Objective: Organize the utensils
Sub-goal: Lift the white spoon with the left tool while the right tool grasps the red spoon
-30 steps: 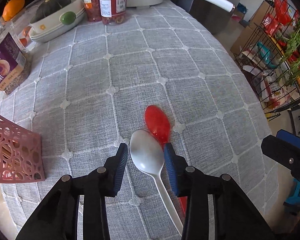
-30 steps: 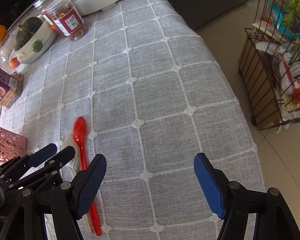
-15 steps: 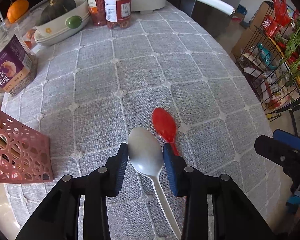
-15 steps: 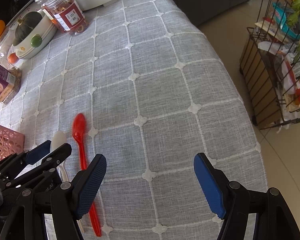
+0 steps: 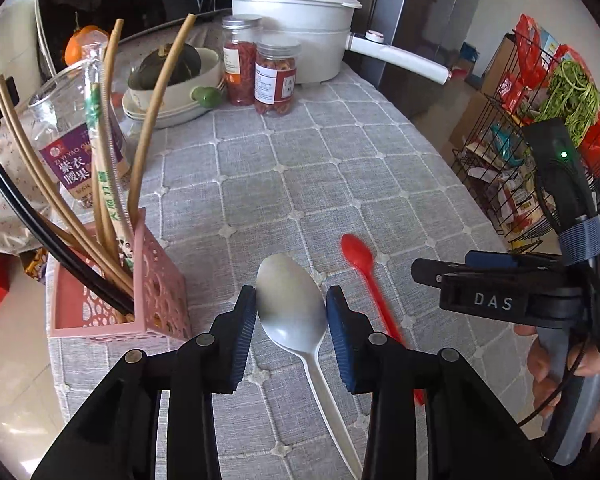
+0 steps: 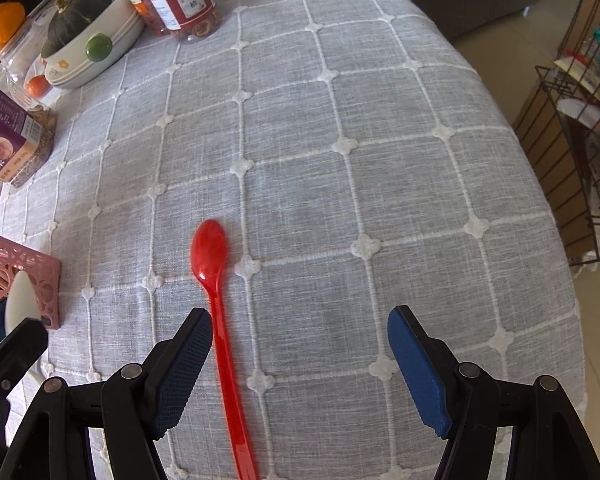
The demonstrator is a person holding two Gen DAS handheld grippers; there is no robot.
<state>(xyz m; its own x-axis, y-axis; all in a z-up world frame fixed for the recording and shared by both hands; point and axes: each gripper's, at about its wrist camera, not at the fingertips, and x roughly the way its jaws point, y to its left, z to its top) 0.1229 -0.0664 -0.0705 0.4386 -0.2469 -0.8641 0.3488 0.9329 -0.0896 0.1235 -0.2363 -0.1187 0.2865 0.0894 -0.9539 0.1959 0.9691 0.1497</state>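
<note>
Left tool (image 5: 291, 312) holds the white spoon (image 5: 290, 306) by its bowl.
Right tool (image 6: 300, 354) gapes wide above the red spoon (image 6: 216, 300) on the table (image 6: 380, 160).

A table under a grey checked tablecloth (image 6: 380, 168) fills the view in daylight. At three o'clock a black wire rack (image 5: 512, 184) of groceries stands on a pale tiled floor (image 6: 496, 52); at twelve, a dark steel-faced cabinet (image 5: 420, 20).

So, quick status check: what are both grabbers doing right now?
Left gripper shut on white plastic spoon, lifted beside pink perforated utensil holder. Right gripper open, empty, over red plastic spoon on the grey tablecloth. Nothing in the way.
</note>
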